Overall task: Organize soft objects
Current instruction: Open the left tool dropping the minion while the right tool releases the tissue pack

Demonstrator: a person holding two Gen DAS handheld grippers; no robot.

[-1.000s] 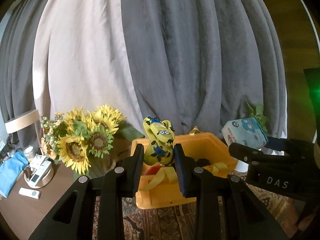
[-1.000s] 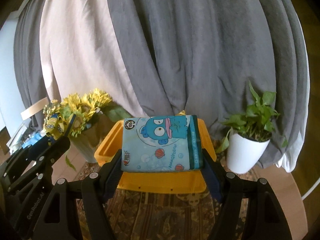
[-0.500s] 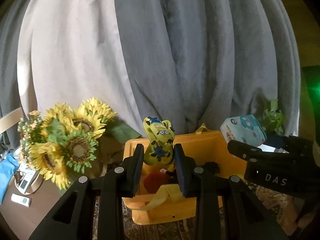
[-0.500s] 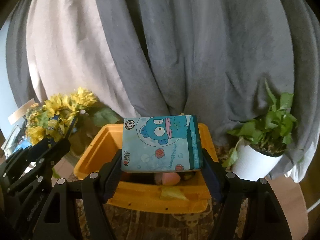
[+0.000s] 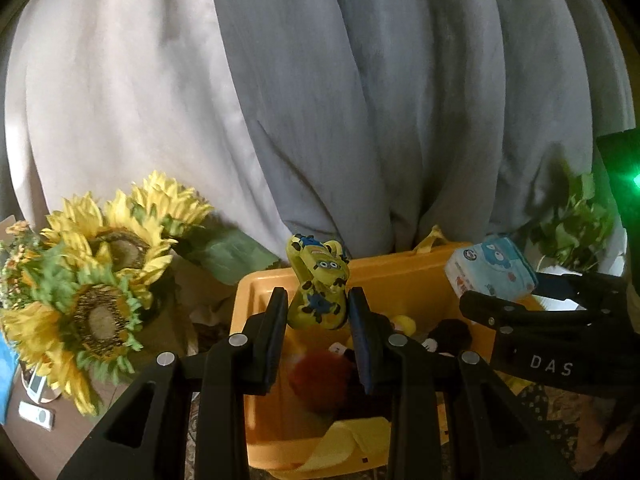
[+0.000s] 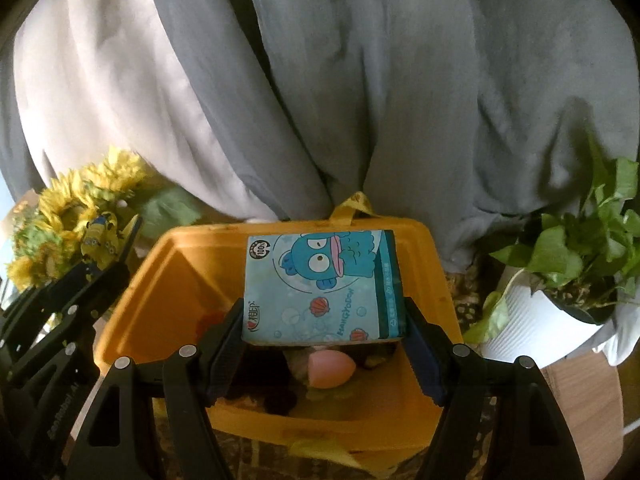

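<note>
My left gripper [image 5: 318, 312] is shut on a yellow minion soft toy [image 5: 320, 286] and holds it above the left part of the orange bin [image 5: 256, 360]. My right gripper [image 6: 324, 328] is shut on a blue cartoon tissue pack [image 6: 324, 284] and holds it over the middle of the same bin [image 6: 160, 304]. Inside the bin lie a red fluffy toy [image 5: 318, 378], a black plush [image 5: 450, 334] and a pink egg-shaped toy [image 6: 332, 368]. Each gripper shows in the other's view: the right one [image 5: 532, 316] with its pack, the left one [image 6: 100, 256] with the minion.
A sunflower bouquet [image 5: 100, 280] stands left of the bin. A potted green plant in a white pot [image 6: 560, 300] stands to its right. Grey and beige curtains [image 5: 320, 100] hang close behind. A patterned rug lies under the bin. Small devices [image 5: 36, 412] lie on a wooden surface at far left.
Both grippers have moved forward and over the bin with their loads still held. The bin's inside now shows beneath them.
</note>
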